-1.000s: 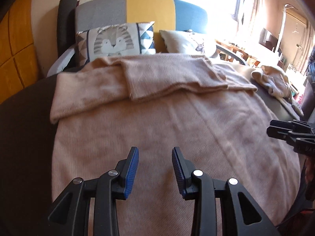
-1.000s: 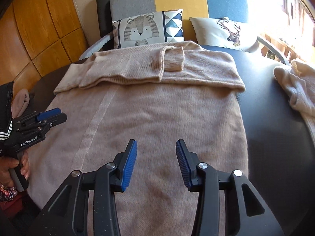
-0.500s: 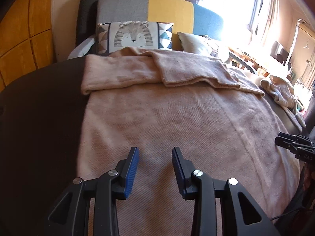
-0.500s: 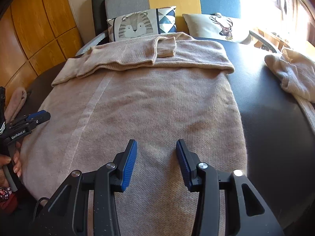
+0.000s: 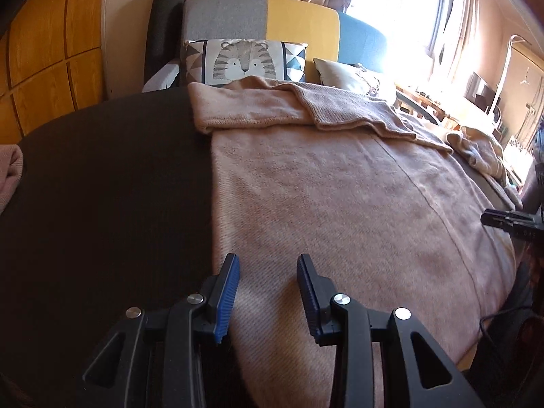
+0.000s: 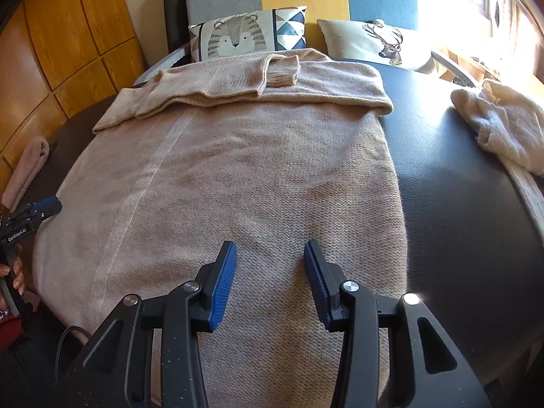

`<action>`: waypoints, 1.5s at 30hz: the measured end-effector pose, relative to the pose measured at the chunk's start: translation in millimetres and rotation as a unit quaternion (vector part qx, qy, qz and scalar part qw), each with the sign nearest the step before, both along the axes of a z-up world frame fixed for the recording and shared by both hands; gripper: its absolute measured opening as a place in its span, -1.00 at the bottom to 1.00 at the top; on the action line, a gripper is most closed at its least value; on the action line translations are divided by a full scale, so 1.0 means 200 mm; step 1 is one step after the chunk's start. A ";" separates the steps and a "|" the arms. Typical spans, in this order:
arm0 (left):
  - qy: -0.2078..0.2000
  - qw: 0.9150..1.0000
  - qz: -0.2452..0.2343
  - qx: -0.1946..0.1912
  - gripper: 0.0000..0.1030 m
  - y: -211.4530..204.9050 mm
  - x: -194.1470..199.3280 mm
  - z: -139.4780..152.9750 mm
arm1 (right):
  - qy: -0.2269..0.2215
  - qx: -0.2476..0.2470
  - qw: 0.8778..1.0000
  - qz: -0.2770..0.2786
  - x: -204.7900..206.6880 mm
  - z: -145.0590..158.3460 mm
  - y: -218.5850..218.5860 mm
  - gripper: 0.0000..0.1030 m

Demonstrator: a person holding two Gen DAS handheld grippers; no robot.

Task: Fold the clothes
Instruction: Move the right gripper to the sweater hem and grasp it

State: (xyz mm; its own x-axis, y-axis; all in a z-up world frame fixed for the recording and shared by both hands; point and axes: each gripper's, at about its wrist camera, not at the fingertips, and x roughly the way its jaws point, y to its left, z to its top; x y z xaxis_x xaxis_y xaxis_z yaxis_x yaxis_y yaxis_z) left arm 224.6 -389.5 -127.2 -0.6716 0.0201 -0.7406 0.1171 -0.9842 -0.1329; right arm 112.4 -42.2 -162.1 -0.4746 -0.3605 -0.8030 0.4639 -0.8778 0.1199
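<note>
Dark table [image 6: 459, 176]; left gripper [image 6: 40, 209] reads "GenRobot.AI".

Sweater [image 6: 238, 176] near hem cut off; window [image 5: 401, 3] overexposed.

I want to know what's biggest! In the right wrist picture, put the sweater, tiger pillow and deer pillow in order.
1. Sweater, biggest by far.
2. Tiger pillow and deer pillow look alike; the sweater hides part of the tiger pillow, so no ranking.
</note>
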 end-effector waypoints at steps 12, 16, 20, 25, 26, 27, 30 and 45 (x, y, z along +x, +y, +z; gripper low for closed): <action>-0.013 0.992 -0.034 0.119 -0.31 -0.15 0.20 -0.01 | -0.073 -0.081 0.994 -0.017 0.09 0.09 0.48 -0.13; -0.018 0.985 -0.064 0.161 -0.31 -0.16 0.23 -0.02 | -0.104 -0.085 0.991 -0.014 0.13 0.06 0.59 -0.13; -0.024 0.981 -0.094 0.167 -0.31 -0.12 0.25 -0.02 | -0.129 -0.112 0.985 -0.019 0.16 0.00 0.66 -0.11; -0.036 0.970 -0.121 0.206 -0.31 -0.10 0.29 -0.04 | -0.132 -0.156 0.979 -0.011 0.19 -0.03 0.70 0.06; -0.038 0.970 -0.124 0.207 -0.31 -0.10 0.30 -0.04 | -0.134 -0.158 0.978 -0.008 0.20 -0.03 0.70 0.06; -0.039 0.969 -0.128 0.209 -0.31 -0.09 0.31 -0.04 | -0.136 -0.161 0.978 -0.005 0.20 -0.03 0.70 0.06; -0.041 0.966 -0.133 0.218 -0.31 -0.08 0.34 -0.05 | -0.140 -0.159 0.977 0.010 0.22 -0.03 0.68 0.06; -0.035 0.940 -0.141 0.308 -0.31 -0.08 0.32 -0.11 | -0.189 -0.226 0.954 0.050 0.28 -0.14 0.63 0.09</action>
